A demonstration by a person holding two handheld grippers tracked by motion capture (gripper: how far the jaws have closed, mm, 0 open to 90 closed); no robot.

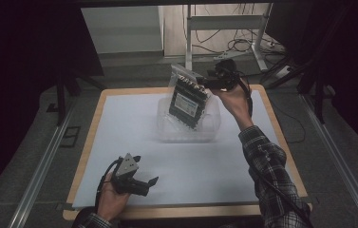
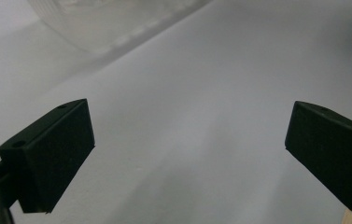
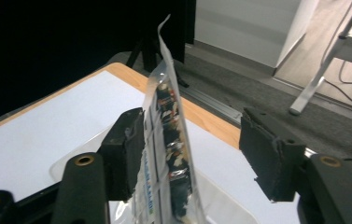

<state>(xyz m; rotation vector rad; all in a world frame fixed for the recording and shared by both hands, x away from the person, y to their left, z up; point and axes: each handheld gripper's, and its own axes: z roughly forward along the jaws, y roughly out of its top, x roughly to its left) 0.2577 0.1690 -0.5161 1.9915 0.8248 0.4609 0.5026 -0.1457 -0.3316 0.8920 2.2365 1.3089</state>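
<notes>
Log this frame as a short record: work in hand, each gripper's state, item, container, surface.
work in hand: putting a bagged snack pack into a clear tub
right gripper: open, jaws either side of the pack; one pad beside it, the other apart
item: snack pack in clear bag, upright, lower end in the tub
container: clear plastic tub, far middle of the table
left gripper: open, nothing between the jaws, low over the near left
surface: white table top with a wooden edge
</notes>
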